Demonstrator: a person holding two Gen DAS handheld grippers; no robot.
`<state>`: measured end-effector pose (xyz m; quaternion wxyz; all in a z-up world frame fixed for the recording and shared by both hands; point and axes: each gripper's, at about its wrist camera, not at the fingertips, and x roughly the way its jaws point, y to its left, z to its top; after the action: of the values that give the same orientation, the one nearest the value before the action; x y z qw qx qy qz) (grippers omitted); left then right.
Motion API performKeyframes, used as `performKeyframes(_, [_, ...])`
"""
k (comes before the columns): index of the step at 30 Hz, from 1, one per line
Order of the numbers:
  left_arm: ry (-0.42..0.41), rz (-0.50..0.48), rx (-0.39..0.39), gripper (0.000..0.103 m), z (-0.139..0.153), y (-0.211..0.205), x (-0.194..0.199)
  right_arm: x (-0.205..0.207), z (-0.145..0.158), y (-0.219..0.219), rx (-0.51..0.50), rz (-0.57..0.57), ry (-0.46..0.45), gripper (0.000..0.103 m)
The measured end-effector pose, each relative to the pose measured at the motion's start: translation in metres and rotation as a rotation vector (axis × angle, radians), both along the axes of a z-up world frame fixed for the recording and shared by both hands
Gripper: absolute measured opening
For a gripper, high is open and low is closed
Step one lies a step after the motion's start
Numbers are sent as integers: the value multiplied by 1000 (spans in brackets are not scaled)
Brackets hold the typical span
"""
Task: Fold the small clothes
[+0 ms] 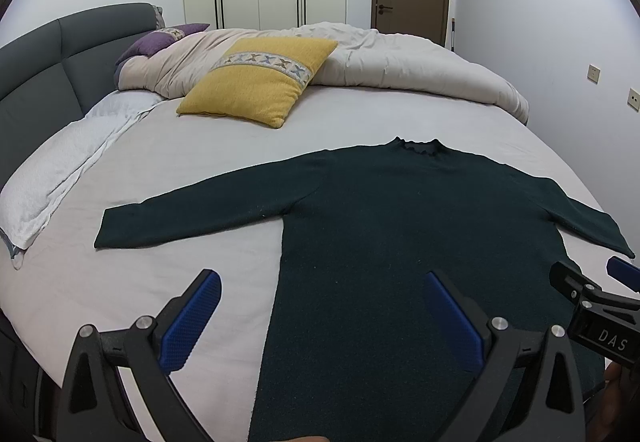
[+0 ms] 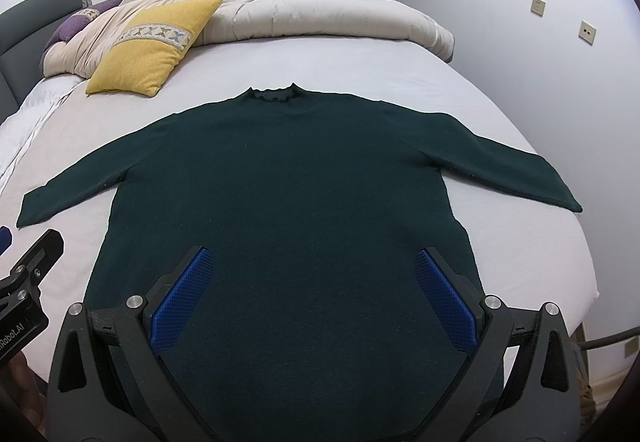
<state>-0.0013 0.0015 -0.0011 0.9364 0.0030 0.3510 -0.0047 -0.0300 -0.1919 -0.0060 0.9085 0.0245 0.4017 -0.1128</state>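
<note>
Sweater, dark green and long-sleeved, lies spread flat on the pale sheet of the bed, its body covering the near middle of the mattress. Beyond its collar, a yellow cushion with a patterned band leans against a bunched beige duvet that runs across the far side of the bed; a purple pillow sits by the grey headboard, and a white towel lies along the left edge. None of these touch the garment. The collar points away from the cameras toward the duvet, the hem lies nearest, and the 2 sleeves stretch out to either side, so the widest span runs left to right across the bed. The left gripper hovers over the sweater's left side seam, jaws spread wide and holding nothing. The right gripper hangs above the lower body of the sweater, likewise wide apart and empty.
</note>
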Motion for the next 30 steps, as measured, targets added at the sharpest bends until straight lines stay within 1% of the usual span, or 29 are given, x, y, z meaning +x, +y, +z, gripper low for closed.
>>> performKeyframes(9, [1, 0, -1, 103, 0, 0, 0, 1, 0, 1, 1, 2, 4, 103])
performKeyframes(10, [2, 1, -1, 103, -6, 1, -1, 1, 0, 1, 1, 2, 5, 103])
performKeyframes(16, [5, 1, -3, 103, -11, 1, -2, 0, -1, 1, 3, 1, 5, 103])
performKeyframes(20, [17, 14, 11, 103, -19, 0, 0, 2, -5, -9, 36, -12, 1, 103])
performKeyframes(22, [30, 3, 6, 103, -24, -1, 2, 2, -6, -26, 85, -12, -14, 103])
performKeyframes(25, [55, -19, 1, 103, -34, -3, 6, -3, -7, -73, 221, -37, -69, 103])
performKeyframes(28, [96, -44, -15, 103, -44, -7, 14, -11, -13, -144, 346, -134, -115, 103])
performKeyframes(30, [116, -53, -26, 103, -49, -12, 20, -18, -20, -203, 440, -218, -144, 102])
